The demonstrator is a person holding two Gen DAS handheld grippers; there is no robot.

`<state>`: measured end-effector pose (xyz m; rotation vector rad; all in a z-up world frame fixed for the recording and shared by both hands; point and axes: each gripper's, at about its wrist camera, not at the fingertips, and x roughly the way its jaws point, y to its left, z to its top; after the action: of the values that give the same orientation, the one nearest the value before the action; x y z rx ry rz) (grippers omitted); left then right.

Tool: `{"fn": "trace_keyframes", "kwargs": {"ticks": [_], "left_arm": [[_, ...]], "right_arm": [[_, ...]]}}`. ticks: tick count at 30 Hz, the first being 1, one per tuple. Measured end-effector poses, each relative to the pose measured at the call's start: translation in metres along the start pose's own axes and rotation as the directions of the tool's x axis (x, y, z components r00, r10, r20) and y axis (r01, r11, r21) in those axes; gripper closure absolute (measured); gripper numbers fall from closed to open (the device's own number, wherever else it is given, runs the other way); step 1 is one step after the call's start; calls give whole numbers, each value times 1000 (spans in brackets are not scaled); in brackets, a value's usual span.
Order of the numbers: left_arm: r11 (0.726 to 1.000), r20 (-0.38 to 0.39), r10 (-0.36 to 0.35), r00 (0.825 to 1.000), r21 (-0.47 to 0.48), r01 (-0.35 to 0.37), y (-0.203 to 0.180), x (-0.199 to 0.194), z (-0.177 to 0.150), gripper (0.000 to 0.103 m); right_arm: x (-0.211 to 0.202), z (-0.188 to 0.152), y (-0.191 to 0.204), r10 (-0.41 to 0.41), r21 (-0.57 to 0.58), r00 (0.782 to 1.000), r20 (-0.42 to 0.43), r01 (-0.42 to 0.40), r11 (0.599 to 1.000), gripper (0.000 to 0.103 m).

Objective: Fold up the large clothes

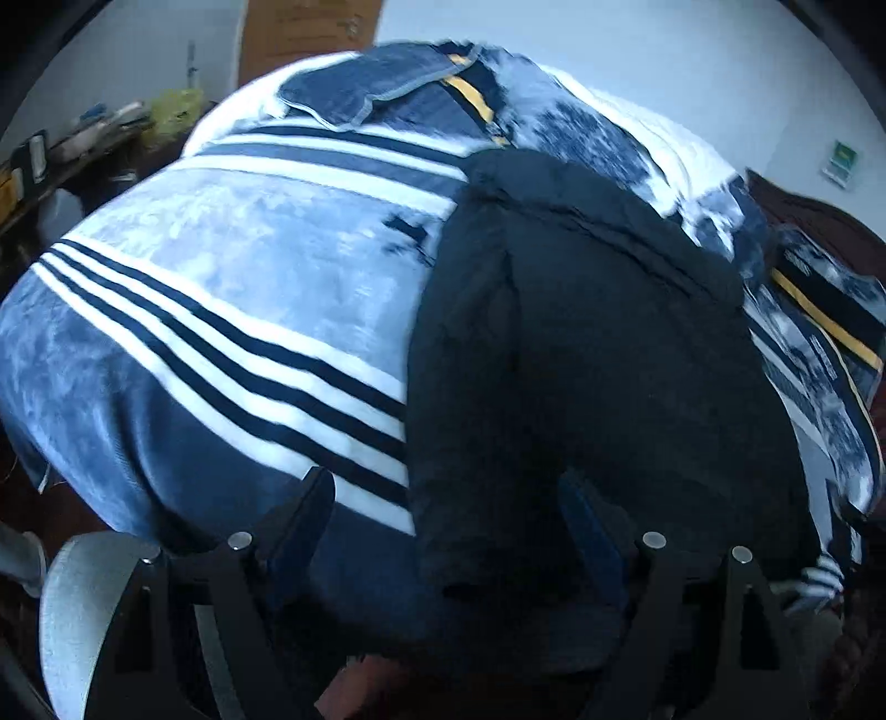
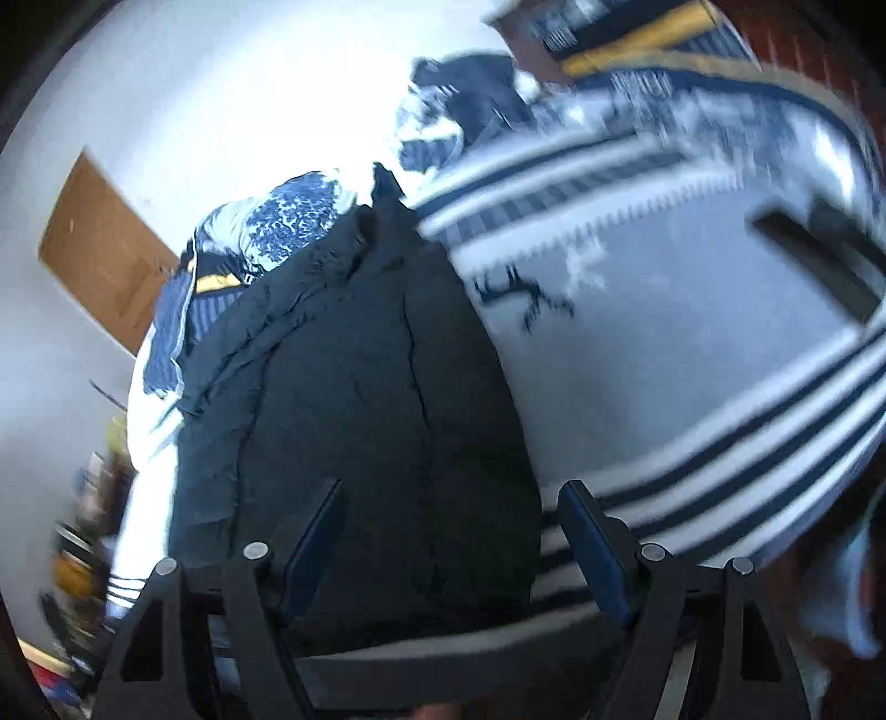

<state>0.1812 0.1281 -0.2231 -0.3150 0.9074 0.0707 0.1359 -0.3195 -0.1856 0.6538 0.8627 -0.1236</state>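
Black garment (image 1: 581, 360) lies on striped blue blanket (image 1: 221, 288). Left gripper (image 1: 448, 509) and right gripper (image 2: 451, 520) both have fingers spread apart above it.

Ahead of your left tongs a bed (image 1: 232, 260) fills the room, spread with a blue and white blanket (image 1: 166, 343) crossed by dark stripes. Beyond it, up and to the right of those tongs, runs a pale wall (image 1: 664, 55), brightly lit. A brown wooden door (image 1: 310, 27) stands past the far edge of the bed. Far off to the left of the tongs sits a cluttered shelf (image 1: 83, 144), its contents too blurred to name. From your right tongs, the same door (image 2: 105, 249) shows up and to the left against the white wall (image 2: 221, 83).
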Motion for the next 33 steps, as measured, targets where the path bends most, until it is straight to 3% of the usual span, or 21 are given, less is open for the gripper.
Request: {"fn": "trace_keyframes", "kwargs": {"ticks": [3, 5, 9, 12, 15, 19, 23, 24, 25, 28, 33], "left_arm": [[998, -25, 19, 1000, 58, -18, -6, 8, -7, 20], [1000, -47, 15, 999, 25, -14, -4, 15, -7, 20], [1000, -75, -16, 997, -26, 14, -3, 28, -4, 20], [1000, -112, 16, 994, 3, -16, -7, 41, -4, 20], [1000, -151, 4, 988, -21, -7, -3, 49, -6, 57], [997, -171, -40, 984, -71, 28, 4, 57, -5, 59], [998, -184, -15, 983, -58, 4, 3, 61, -7, 59], [999, -181, -12, 983, -52, 3, 1, 60, -8, 70], [998, -177, -26, 984, -53, 17, 1, 58, -8, 87], [990, -132, -73, 989, -128, 56, 14, 40, 1, 95], [975, -68, -61, 996, -219, 45, 44, -6, 13, 97]], "right_arm": [[9, 0, -11, 39, 60, 999, -36, -36, 998, 23], [20, 2, -12, -5, 67, 999, -53, 8, 998, 25], [48, 5, -9, -49, 55, 991, -124, 56, 997, 53], [56, 4, -7, -70, 37, 984, -163, 77, 996, 60], [60, 0, -8, -61, 39, 983, -176, 69, 997, 60], [72, -1, -6, -44, 38, 973, -229, 54, 998, 59], [81, -3, 4, -55, -11, 966, -252, 54, 998, 59], [83, -4, 9, -54, -31, 964, -259, 47, 998, 61], [84, -4, 12, -50, -46, 963, -265, 39, 998, 75], [83, -7, 21, -58, -93, 962, -269, 34, 995, 91], [58, -15, 27, -21, -105, 967, -255, -6, 994, 97]]}}
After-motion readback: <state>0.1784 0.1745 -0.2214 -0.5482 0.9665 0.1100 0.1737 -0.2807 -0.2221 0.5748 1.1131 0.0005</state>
